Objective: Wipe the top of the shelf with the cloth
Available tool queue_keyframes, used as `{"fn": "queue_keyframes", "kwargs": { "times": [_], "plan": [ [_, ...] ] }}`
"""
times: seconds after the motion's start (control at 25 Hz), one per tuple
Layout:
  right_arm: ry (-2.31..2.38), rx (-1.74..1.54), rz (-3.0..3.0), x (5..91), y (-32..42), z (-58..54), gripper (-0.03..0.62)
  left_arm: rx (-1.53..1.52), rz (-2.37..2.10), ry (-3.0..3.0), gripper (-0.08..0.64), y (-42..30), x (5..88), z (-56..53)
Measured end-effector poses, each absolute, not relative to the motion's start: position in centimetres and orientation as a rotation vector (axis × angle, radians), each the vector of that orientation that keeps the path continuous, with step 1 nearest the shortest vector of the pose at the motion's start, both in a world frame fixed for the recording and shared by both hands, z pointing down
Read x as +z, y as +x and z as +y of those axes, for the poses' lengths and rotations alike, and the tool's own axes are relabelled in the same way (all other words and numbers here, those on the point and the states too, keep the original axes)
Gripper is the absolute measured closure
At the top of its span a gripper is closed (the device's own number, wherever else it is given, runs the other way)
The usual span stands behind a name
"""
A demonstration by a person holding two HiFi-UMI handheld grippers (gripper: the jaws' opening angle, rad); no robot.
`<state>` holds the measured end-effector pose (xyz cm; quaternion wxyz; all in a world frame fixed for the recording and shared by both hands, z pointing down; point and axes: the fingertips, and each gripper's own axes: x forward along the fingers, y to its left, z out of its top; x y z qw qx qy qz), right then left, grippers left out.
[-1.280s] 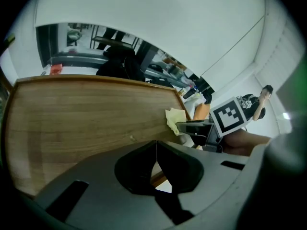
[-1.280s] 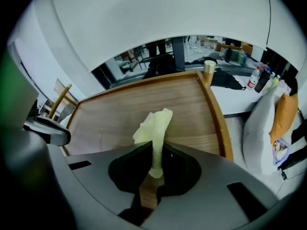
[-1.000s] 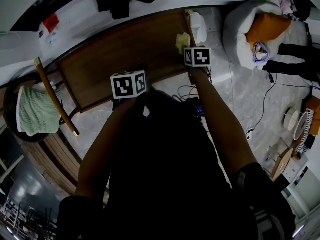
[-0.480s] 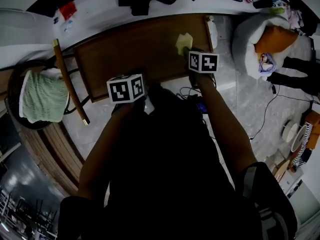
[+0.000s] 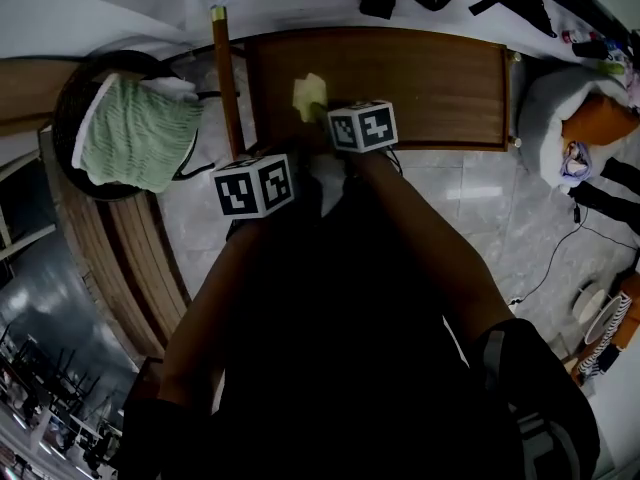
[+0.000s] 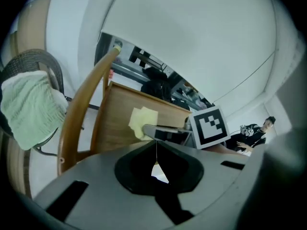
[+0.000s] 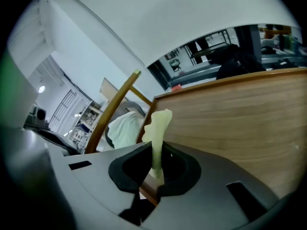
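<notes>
Right gripper [image 7: 156, 163]: I read its jaws pinched tight on the cloth [image 7: 159, 124], a pale yellow strip that stands up from between them.

Cloth, head view: it sits over the shelf [image 5: 430, 78], near the left end of the brown wooden top and close to the front edge. I cannot tell whether it touches the wood.

Left gripper [image 6: 156, 150]: jaws pressed together, with nothing between them. It hangs off the shelf's left front corner, over the pale floor [image 5: 195, 233].

Wooden pole [image 5: 224, 83]: leans just beside the shelf's left end.

Round chair [image 5: 70, 108]: left of the pole, with a green towel [image 5: 135, 133] draped over it.
</notes>
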<state>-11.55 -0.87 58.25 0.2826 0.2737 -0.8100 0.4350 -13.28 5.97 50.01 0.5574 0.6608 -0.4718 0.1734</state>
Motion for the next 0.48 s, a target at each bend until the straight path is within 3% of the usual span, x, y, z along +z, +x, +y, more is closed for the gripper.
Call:
{"fn": "queue_keyframes", "kwargs": {
  "times": [0.2,0.48],
  "plan": [
    [0.588,1.162,-2.159,60.4,-18.4,3.3,0.551,0.440,-1.098,1.570,0.548,-16.8,50.1,8.9],
    [0.607,1.086,-2.070,64.1,-20.5,5.2,0.551,0.489,-1.085,1.615,0.548,-19.7,50.3,10.3]
  ]
}}
